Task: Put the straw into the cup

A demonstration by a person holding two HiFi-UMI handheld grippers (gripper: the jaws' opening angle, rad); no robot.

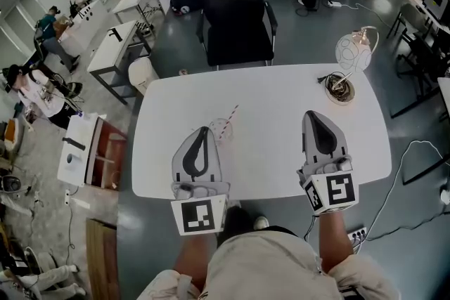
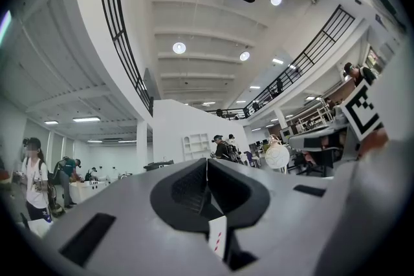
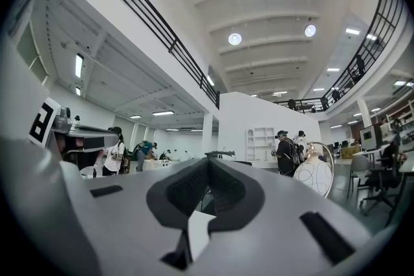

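Table (image 1: 267,151): white, with round corners, and it fills the middle of the head view.
Cup (image 1: 220,130): clear and small. It stands on the table, left of the middle.
Straw (image 1: 231,114): white with red stripes. Its low end sits in the cup and its top leans to the far right.
Left gripper (image 1: 204,131): the two jaws are pressed together and the tips meet in a thin line, with nothing pinched there. The tip is just left of the cup. I cannot tell if it touches the cup.
Right gripper (image 1: 316,116): the two jaws are pressed together with nothing between them. It is over the right side of the table, well apart from the cup.
Chair (image 1: 235,10): black, on the far side of the table.
Ball (image 1: 351,51): round and white with thin lines on it, at the far right corner of the table.
Dish (image 1: 339,88): small and round, on the table just near the ball.
People (image 1: 42,31): some stand by desks far off on the left.
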